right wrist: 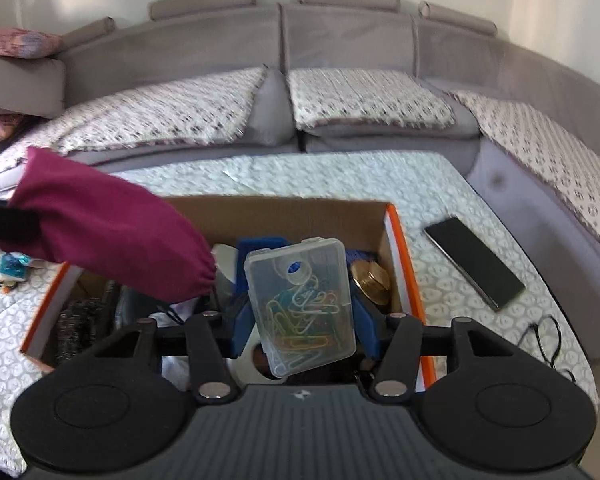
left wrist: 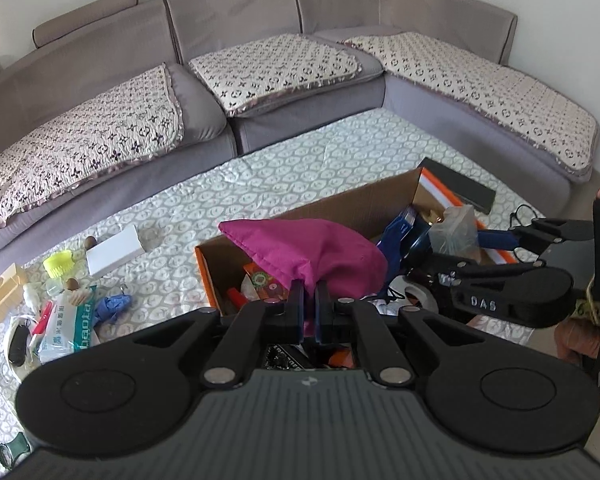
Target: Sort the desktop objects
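Here: left claw (left wrist: pixel 309 300) nearly closed, pinching magenta pouch (left wrist: pixel 308 248) above box (right wrist: pixel 404 248). Right claw (right wrist: pixel 300 316) half open, clamping clear clip case (right wrist: pixel 300 304), also over box.

both wrist cams close, angled down, sharing box (left wrist: pixel 372 200)

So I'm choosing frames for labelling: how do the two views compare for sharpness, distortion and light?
Left wrist view: sharp, the magenta pouch and cardboard box crisp, even daylight, strong fisheye bending of the sofa. Right wrist view: the sofa covers and tablecloth motion-smeared, while the clear paperclip case in the right gripper stays sharp; the view's corners are dark.
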Tool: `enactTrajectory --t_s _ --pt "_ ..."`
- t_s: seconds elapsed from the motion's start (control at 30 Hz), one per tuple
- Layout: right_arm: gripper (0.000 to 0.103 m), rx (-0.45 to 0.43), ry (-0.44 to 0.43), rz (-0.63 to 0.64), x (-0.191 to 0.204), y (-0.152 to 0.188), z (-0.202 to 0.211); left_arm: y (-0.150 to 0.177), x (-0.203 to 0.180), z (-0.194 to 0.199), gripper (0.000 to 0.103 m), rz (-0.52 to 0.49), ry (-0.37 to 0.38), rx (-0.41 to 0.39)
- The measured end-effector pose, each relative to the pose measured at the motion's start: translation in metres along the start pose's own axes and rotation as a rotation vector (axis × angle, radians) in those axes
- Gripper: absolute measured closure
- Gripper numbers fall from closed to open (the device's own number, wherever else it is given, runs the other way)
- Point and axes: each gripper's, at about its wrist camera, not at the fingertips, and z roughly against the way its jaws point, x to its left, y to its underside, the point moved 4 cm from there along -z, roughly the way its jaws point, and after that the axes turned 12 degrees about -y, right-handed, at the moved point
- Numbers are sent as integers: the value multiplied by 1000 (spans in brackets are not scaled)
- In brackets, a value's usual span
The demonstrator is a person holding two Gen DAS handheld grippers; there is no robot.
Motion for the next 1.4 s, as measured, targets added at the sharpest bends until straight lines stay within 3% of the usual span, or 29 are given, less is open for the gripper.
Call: enactTrajectory --t_s 0.23,0.3,0.37,0.4,0.43,0.5,0.57,0.77,0.87,1.4 --pt "51 -8 35 -29 -3 -6 -9 -6 -7 -15 95 0 -15 -1" --pt "50 -3 34 -32 -2 -6 -10 -4 -9 -16 88 -14 4 1" --pt "51 11 20 -41 -4 -5 -13 -2 -12 -17 61 -33 25 14" --pt "50 7 26 -39 -4 -5 -12 -1 -12 -16 31 -38 18 3" --pt "49 8 28 -36 -3 -4 -12 1 -11 -14 13 -40 2 -19" --pt "47 12 20 -43 -4 -5 -12 3 -10 -13 8 -46 -5 -20" --pt "38 16 28 -49 -4 -4 -12 5 -8 -15 2 -44 -6 18" --pt "7 8 31 -89 -3 -3 -6 10 -3 -16 0 -48 -31 82" --pt "0 9 39 -122 -5 -3 -3 11 -2 -14 0 -60 -39 79" --pt "0 23 26 -155 -1 0 8 10 3 -8 0 -59 -59 65"
